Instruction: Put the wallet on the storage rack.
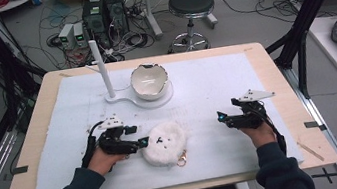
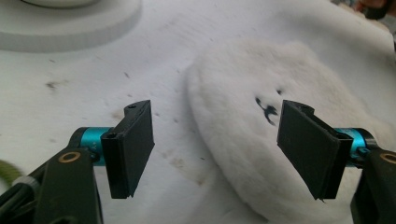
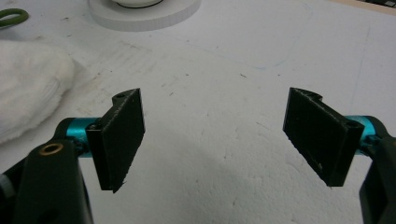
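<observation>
White fluffy round plush [image 1: 163,143], small stitched face, gold clasp [image 1: 182,161]

fluffy white plush toy [image 1: 163,142], glossy bowl [image 1: 149,81]

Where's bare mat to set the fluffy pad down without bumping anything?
Bare mat lies between the fluffy pad and the right hand-held gripper, and right of the bowl. Crowded: the back centre with the bowl, its stand and post. The left hand-held gripper is at the pad's edge.
</observation>
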`<action>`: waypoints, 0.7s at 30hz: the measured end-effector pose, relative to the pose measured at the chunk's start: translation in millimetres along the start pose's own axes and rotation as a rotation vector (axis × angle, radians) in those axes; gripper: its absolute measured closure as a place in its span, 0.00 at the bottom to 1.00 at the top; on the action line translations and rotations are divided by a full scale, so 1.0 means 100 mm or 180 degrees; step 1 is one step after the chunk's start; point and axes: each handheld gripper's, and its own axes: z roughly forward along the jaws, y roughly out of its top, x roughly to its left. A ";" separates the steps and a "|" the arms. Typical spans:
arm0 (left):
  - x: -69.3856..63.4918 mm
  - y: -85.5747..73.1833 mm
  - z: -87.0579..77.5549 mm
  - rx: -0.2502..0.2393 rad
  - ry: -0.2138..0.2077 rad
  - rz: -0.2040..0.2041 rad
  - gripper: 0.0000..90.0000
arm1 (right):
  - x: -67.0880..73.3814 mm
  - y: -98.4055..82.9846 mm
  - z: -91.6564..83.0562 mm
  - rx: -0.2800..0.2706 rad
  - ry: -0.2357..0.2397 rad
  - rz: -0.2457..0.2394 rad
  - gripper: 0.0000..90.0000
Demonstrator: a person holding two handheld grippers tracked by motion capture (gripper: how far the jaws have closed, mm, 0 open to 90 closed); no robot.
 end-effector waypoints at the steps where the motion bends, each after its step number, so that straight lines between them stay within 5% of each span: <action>1: -0.02 0.00 0.03 0.0058 -0.0023 0.0005 0.30 | 0.01 0.00 0.01 0.0004 0.0007 -0.0007 0.23; 7: -0.04 -0.02 0.14 0.0373 -0.0129 0.0065 0.33 | 0.03 0.01 0.05 0.0012 0.0093 0.0014 0.23; 8: -0.04 -0.02 0.14 0.0425 -0.0184 0.0077 0.38 | 0.04 0.01 0.06 0.0014 0.0117 0.0023 0.23; 9: -0.06 -0.02 0.15 0.0472 -0.0279 0.0099 0.54 | 0.07 0.02 0.07 0.0004 0.0167 0.0021 0.23; 11: -0.07 -0.02 0.15 0.0478 -0.0271 0.0106 0.64 | 0.12 0.04 0.10 0.0008 0.0221 -0.0021 0.23; 16: -0.10 0.01 0.10 0.0296 -0.0257 0.0227 0.83 | 0.25 0.08 0.16 0.0036 0.0348 -0.0122 0.23; 21: -0.12 0.08 -0.01 -0.0181 -0.0151 0.0403 0.89 | 0.44 0.11 0.26 0.0106 0.0641 -0.0180 0.23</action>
